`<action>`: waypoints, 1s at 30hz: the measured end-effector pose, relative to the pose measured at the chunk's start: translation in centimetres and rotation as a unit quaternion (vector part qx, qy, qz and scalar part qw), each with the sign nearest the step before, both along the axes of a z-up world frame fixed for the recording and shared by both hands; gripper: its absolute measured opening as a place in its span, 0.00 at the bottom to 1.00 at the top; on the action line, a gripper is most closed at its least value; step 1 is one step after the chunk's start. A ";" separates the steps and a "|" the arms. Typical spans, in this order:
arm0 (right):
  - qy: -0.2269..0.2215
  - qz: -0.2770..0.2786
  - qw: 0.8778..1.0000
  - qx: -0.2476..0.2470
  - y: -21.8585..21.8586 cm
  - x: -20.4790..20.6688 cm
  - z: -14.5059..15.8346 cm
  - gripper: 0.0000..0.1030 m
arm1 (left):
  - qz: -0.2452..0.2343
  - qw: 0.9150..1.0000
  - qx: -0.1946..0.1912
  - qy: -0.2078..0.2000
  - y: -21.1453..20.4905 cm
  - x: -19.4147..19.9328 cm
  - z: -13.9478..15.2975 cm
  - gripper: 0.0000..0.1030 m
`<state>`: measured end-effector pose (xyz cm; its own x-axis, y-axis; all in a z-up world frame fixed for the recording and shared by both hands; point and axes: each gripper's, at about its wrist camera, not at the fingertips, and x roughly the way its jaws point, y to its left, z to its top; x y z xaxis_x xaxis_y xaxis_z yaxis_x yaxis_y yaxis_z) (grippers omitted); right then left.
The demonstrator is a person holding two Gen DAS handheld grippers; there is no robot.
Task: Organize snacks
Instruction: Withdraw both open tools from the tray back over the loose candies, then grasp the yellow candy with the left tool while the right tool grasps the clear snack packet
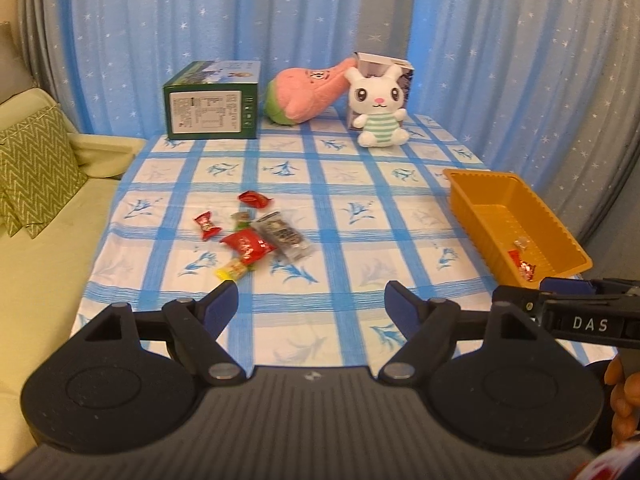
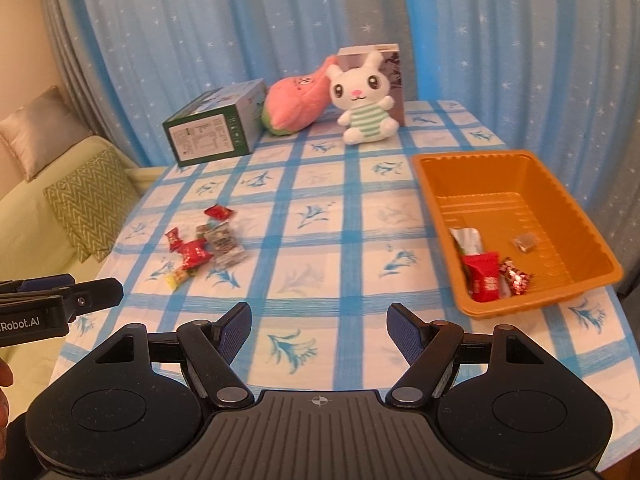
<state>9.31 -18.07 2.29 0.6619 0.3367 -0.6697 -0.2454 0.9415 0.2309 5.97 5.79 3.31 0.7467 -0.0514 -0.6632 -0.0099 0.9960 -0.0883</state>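
Observation:
Several wrapped snacks [image 1: 250, 236] lie in a loose pile on the blue checked tablecloth, left of the middle; the pile also shows in the right wrist view [image 2: 204, 246]. An orange tray [image 2: 516, 228] stands at the table's right side with a few snacks inside, among them a red packet [image 2: 484, 278]. The tray also shows in the left wrist view [image 1: 516, 224]. My left gripper [image 1: 311, 306] is open and empty, above the near table edge, short of the pile. My right gripper [image 2: 319, 328] is open and empty, left of the tray's near corner.
A green box [image 1: 212, 100], a pink plush [image 1: 306, 94] and a white rabbit plush [image 1: 378, 106] in front of a small carton stand along the table's far edge. A sofa with a zigzag cushion [image 1: 36, 168] lies left. Blue starred curtains hang behind.

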 end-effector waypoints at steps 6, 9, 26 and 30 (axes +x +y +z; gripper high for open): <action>-0.002 0.015 1.000 0.000 1.8 1.0 -0.5 0.72 | 0.015 1.000 0.005 0.005 2.3 0.4 -0.6 0.76; -0.002 0.021 1.000 -0.001 2.6 1.7 -0.9 0.72 | 0.021 1.000 0.005 0.008 3.2 1.0 -0.9 0.76; 0.005 0.060 0.998 -0.010 6.6 6.9 -4.3 0.72 | -0.026 0.999 0.029 0.030 7.0 6.9 -5.9 0.72; 0.006 0.073 0.997 -0.012 7.7 8.4 -5.3 0.72 | -0.048 0.997 0.044 0.039 7.3 8.6 -7.6 0.65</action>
